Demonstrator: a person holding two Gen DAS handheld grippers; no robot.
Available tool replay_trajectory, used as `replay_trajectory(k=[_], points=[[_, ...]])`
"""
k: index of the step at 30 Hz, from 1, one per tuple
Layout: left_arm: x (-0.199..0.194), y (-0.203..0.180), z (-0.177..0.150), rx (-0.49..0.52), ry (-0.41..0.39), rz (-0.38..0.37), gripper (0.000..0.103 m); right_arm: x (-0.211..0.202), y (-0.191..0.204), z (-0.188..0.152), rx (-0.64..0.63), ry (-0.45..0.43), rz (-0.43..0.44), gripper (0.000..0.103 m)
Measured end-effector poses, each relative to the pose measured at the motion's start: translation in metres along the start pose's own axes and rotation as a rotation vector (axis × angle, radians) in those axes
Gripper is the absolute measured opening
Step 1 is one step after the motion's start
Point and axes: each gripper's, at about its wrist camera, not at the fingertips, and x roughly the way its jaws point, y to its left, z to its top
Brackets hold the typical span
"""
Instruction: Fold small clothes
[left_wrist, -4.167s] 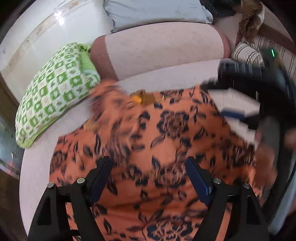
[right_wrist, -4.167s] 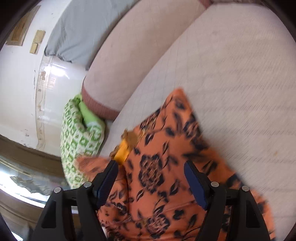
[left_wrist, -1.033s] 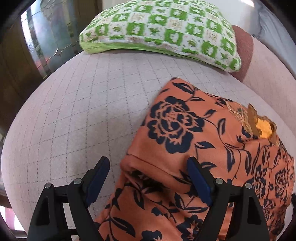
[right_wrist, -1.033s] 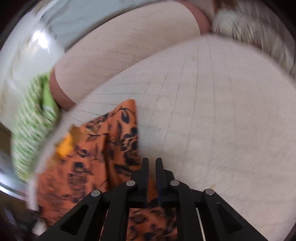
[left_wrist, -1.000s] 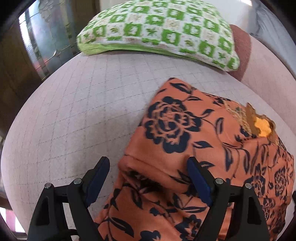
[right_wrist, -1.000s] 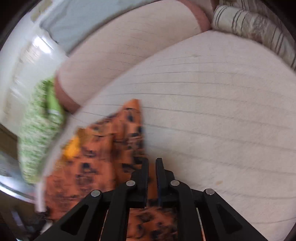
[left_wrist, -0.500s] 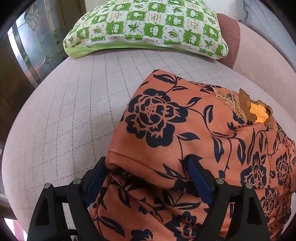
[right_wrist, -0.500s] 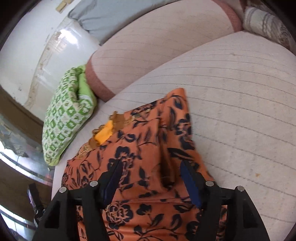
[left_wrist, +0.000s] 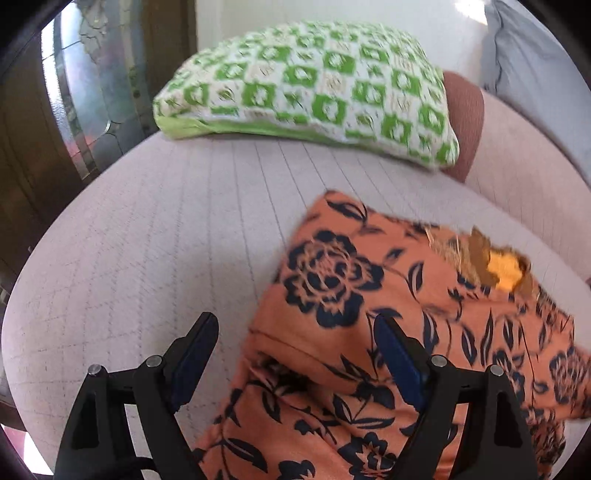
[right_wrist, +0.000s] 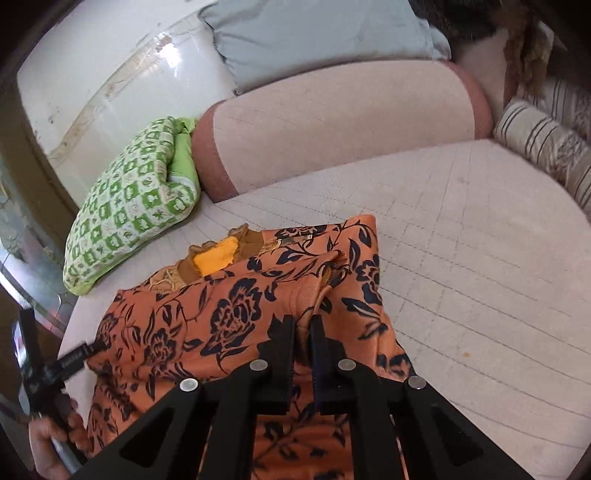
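Sofa seat | left hand-held gripper spread over orange garment | right hand-held gripper pinching garment fold

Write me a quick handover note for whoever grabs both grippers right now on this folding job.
Left gripper: open, fingers straddling the near left folded edge of the orange floral garment, nothing pinched.
Right gripper: shut on a ridge of the orange floral garment's right side.
The garment lies on the quilted sofa seat, its yellow neckline facing the bolster; the green checked pillow is beyond it, clear of the cloth.
Done: both side portions appear turned inward.
Left: close the left fingers on the edge, then probably fold the garment across and flatten it.
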Motion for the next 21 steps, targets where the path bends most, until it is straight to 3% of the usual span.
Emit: replay_trajectory(k=[2,4,6,9,14,17,21], points=[[0.006,0.001,-0.001,-0.003,0.030,-0.019,0.086,0.010,-0.005,-0.006,-0.008,0.053,-0.037,0.008],[0.016,-0.005,-0.005,0.026,0.079,-0.028,0.086,0.039,-0.020,-0.018,0.019,0.195,-0.084,0.008],[0.024,-0.015,-0.010,0.080,0.120,-0.015,0.086,0.060,-0.032,-0.027,0.058,0.289,-0.077,0.012],[0.026,-0.023,-0.013,0.127,0.112,0.027,0.086,0.049,-0.037,-0.015,0.126,0.281,-0.019,0.012],[0.029,-0.018,-0.013,0.088,0.128,0.016,0.086,0.022,-0.053,0.008,0.207,0.154,0.017,0.013],[0.030,-0.019,-0.012,0.095,0.124,0.025,0.086,0.033,-0.049,0.021,0.220,0.166,0.064,0.014],[0.030,-0.021,-0.014,0.102,0.121,0.032,0.086,0.053,-0.041,0.026,0.184,0.151,0.020,0.014]])
